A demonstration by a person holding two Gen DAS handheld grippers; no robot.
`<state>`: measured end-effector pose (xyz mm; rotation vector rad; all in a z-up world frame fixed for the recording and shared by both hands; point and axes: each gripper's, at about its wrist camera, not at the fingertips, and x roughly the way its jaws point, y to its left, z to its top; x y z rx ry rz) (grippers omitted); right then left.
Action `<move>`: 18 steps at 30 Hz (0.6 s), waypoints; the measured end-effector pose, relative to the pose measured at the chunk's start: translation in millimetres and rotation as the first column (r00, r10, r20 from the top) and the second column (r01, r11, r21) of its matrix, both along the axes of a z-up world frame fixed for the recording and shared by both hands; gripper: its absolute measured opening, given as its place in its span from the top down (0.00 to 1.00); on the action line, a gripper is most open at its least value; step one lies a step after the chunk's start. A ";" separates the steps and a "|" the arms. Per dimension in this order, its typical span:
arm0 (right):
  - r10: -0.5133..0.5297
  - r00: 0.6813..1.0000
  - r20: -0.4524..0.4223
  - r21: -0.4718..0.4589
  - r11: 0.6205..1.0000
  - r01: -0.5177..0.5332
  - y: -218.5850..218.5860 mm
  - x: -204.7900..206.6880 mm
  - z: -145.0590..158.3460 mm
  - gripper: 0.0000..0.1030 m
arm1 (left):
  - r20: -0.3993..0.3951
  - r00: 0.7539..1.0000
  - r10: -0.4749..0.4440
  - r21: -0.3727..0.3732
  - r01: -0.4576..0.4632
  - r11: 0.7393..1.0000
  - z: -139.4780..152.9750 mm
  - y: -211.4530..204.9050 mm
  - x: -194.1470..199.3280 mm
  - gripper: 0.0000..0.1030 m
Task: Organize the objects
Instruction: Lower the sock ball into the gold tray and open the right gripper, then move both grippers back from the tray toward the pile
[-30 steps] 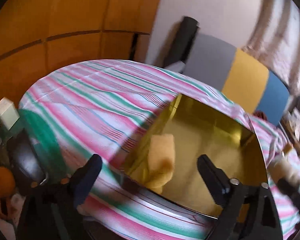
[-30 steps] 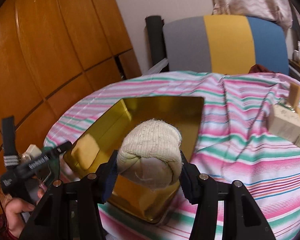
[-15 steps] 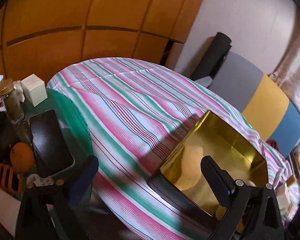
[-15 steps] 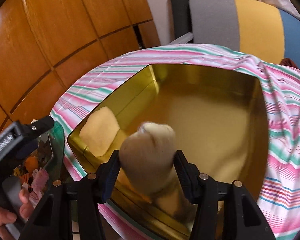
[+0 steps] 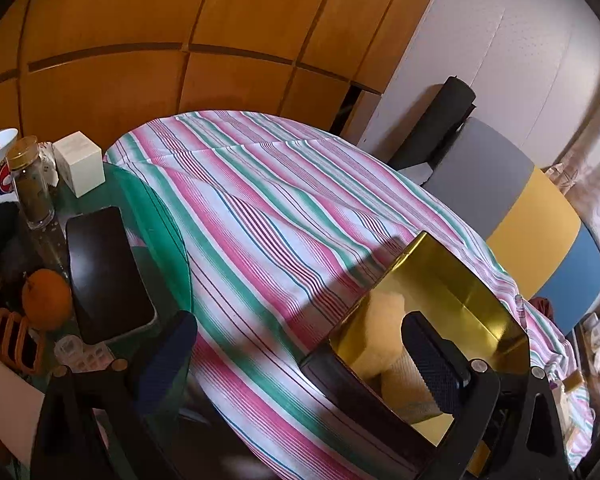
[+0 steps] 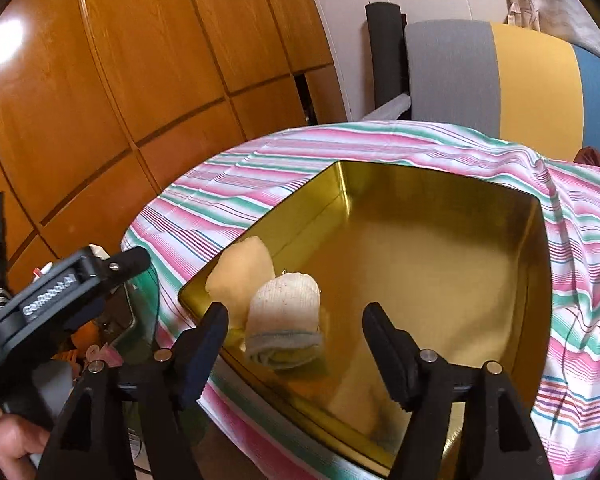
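Opening over a shiny gold tin (image 6: 440, 248), the right hand-held gripper (image 6: 296, 332) is spreading its jaws around a rolled sock (image 6: 286, 318), its pads clear of the knit.

That ribbed cream roll, grey at the cuff, is lying inside the tin's near corner, touching a softer pale yellow roll (image 6: 242, 272). The square metal tin is sitting on a striped cloth (image 6: 228, 192) covering the tabletop. The left hand-held gripper (image 5: 300, 344) is hanging wide open and empty beside the tin.

Pale, blurred lettering along the left claw's (image 6: 112, 276) black body, not legible.
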<state>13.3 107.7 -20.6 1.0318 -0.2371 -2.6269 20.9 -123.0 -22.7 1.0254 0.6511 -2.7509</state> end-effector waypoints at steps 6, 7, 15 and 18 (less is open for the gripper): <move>-0.020 1.000 -0.020 0.027 0.999 0.021 4.5 8.9 5.8 0.31 | 0.002 0.999 -0.037 -0.023 0.037 0.999 0.4 13.6 1.8 0.00; -0.028 0.999 -0.028 0.036 0.999 0.029 7.0 12.6 7.8 0.31 | -0.002 0.999 -0.042 -0.027 0.042 0.999 1.3 15.9 2.6 0.00; -0.172 0.983 -0.060 0.034 0.984 0.174 53.4 26.8 21.6 0.31 | -0.027 0.987 -0.161 -0.072 0.159 0.985 5.2 48.6 7.5 0.00; -0.257 0.964 -0.062 0.016 0.966 0.259 81.2 33.6 23.5 0.31 | -0.034 0.976 -0.217 -0.082 0.213 0.974 8.2 63.7 10.8 0.00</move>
